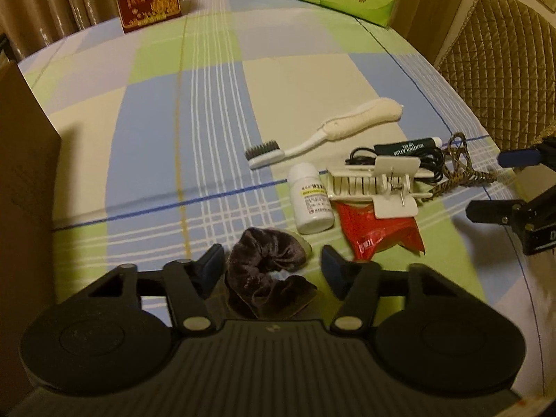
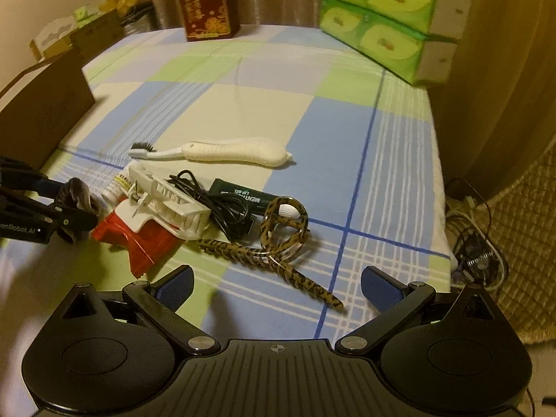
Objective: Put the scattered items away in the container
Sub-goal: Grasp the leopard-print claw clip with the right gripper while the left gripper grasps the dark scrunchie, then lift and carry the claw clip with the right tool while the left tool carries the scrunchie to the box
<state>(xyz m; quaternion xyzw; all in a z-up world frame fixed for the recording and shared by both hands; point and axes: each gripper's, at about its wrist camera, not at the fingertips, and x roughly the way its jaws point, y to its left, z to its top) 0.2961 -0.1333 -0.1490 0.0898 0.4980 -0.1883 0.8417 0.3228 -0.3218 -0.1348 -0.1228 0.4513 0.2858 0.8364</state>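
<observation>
A dark velvet scrunchie (image 1: 267, 274) lies between the fingers of my left gripper (image 1: 272, 264), which is open around it. Beyond it lie a white pill bottle (image 1: 311, 199), a red packet (image 1: 380, 231), a white hair claw clip (image 1: 378, 182), a black cable (image 1: 399, 161), a dark lip-gel tube (image 1: 406, 147), a leopard-print hair tie (image 1: 462, 170) and a brush with a cloth-wrapped handle (image 1: 330, 139). My right gripper (image 2: 276, 286) is open and empty above the leopard tie (image 2: 278, 239). The cardboard box (image 2: 41, 104) stands at the left.
A red gift box (image 2: 206, 3) and stacked green tissue packs (image 2: 385, 17) stand at the table's far edge. A quilted chair (image 1: 504, 66) is at the right. Cables (image 2: 476, 253) lie on the floor beyond the table's right edge.
</observation>
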